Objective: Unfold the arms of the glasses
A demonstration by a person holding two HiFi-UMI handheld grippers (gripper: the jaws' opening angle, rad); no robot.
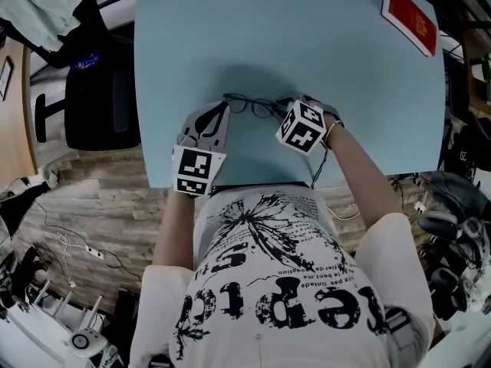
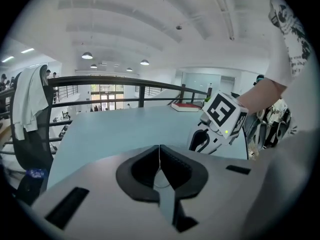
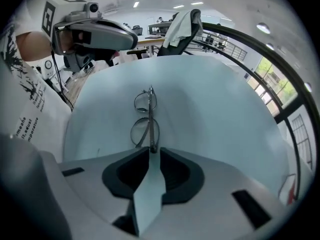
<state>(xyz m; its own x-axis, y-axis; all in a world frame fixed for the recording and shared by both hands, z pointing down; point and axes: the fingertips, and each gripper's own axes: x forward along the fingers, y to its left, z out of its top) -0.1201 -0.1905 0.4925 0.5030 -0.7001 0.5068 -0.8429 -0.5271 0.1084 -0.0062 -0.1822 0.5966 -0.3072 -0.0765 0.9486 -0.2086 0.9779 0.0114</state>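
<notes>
Thin dark-rimmed glasses (image 1: 249,104) lie on the light blue table (image 1: 307,37), arms folded in along the lenses. In the right gripper view they (image 3: 150,115) stretch straight away from my right gripper (image 3: 150,151). Its jaws stand a little apart, and the glasses' near end sits right at their tips. In the head view my right gripper (image 1: 284,103) points steeply down at the glasses' right end. My left gripper (image 1: 225,106) hovers by their left end. Its jaws (image 2: 159,146) are shut, with only a hair-thin line showing in the gap below them.
A red book (image 1: 410,18) lies at the table's far right corner. A black chair (image 1: 96,90) with a white garment stands off the table's left edge. The person's torso is close against the table's near edge (image 1: 253,184). Cables and gear litter the floor on both sides.
</notes>
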